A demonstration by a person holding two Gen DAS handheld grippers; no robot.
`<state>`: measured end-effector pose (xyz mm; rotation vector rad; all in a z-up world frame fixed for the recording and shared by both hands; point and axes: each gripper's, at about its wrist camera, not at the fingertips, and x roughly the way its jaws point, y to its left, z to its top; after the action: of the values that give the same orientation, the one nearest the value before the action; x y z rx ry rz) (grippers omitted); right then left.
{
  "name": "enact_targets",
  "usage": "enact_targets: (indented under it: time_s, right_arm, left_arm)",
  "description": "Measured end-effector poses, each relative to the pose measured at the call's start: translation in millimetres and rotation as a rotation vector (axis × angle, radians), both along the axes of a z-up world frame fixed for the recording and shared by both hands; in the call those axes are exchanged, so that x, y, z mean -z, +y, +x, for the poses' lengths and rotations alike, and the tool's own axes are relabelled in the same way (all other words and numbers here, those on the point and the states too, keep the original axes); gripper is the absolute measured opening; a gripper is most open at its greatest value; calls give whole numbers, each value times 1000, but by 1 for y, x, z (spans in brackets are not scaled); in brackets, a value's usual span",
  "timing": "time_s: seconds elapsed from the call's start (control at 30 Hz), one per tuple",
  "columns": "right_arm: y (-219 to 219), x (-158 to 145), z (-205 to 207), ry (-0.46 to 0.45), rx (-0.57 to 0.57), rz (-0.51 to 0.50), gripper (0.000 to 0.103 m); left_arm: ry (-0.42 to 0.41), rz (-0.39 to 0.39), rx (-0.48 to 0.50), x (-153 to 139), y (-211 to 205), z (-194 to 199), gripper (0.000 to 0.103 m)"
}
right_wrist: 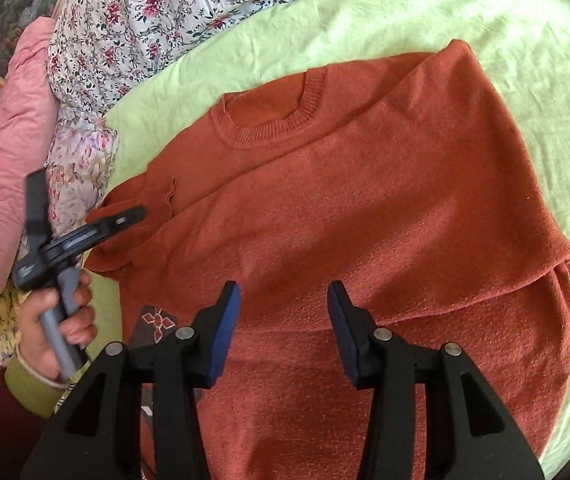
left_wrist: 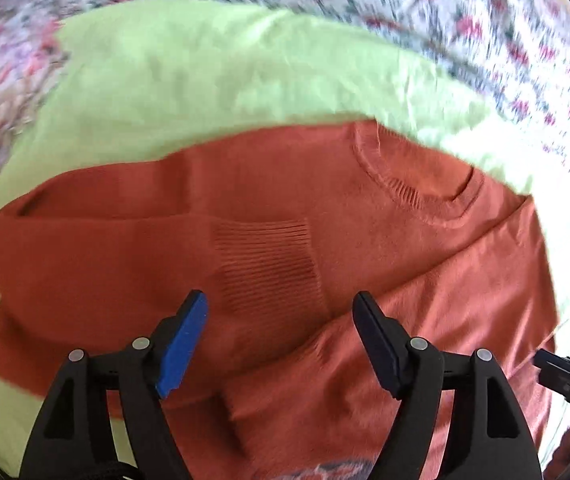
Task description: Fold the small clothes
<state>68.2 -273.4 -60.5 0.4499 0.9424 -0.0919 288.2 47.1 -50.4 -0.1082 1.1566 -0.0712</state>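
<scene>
A rust-orange knit sweater (right_wrist: 365, 200) lies flat on a light green sheet (right_wrist: 425, 12), its round neckline (right_wrist: 269, 120) towards the far side. One sleeve is folded across the body, and its ribbed cuff (left_wrist: 265, 256) shows in the blurred left wrist view. My left gripper (left_wrist: 281, 308) hangs open just above the sweater (left_wrist: 425, 240) near that cuff, with nothing between its fingers. It also appears at the sweater's left edge as the left gripper (right_wrist: 87, 196), held by a hand (right_wrist: 57, 328). My right gripper (right_wrist: 284, 292) is open over the sweater's lower middle and holds nothing.
A floral quilt (right_wrist: 145, 20) borders the far side of the sheet. A pink padded blanket (right_wrist: 13, 140) is bunched at the left. A dark patterned motif (right_wrist: 157, 320) shows near the sweater's lower left. The right gripper (left_wrist: 565, 376) pokes in at the right edge.
</scene>
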Motion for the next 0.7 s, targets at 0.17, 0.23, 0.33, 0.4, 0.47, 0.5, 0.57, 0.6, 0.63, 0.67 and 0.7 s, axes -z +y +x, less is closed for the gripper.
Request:
enact_targets:
  time_s: [0.17,0.23,0.33,0.4,0.47,0.5,0.57,0.6,0.63,0.67,0.7]
  right_arm:
    - [-10,-1,-3,0,16,8,47]
    - [-17,-3,-4,-2,27,9,47]
    - [-26,-7,-7,-13,46,3,47]
    - [-30,-9,-8,-20,59,1,47]
    - [-33,-12,-10,-34,72,3,47]
    - [-34,-15,-11,-45,81,3,47]
    - [-36,-18,-13,-61,94,9,47]
    - [-38,-21,-15,-69,101,12,47]
    - [-39,-23,-16,-78,108,10,47]
    - [-40,-26,-18,-87,117,6,47]
    - [-42,-29,-20,-95,126,4,47]
  left_arm:
    - [53,137,25,29,-16,16,73]
    - [35,119,17,28,-9,16,54]
    - [21,77,-11,21,13,17,6]
    - [0,-4,-43,7,31,15,5]
    - [-53,-49,-41,-14,35,8,5]
    - [-89,-72,-27,-30,32,2,5]
    - [-144,-150,11,-60,19,-9,5]
    - [-163,-182,29,-70,11,-13,5]
    - [-186,-218,58,-81,-2,-17,5]
    - [-200,-246,88,-89,-17,-19,5]
    - [-207,-268,116,-95,-33,-20,5]
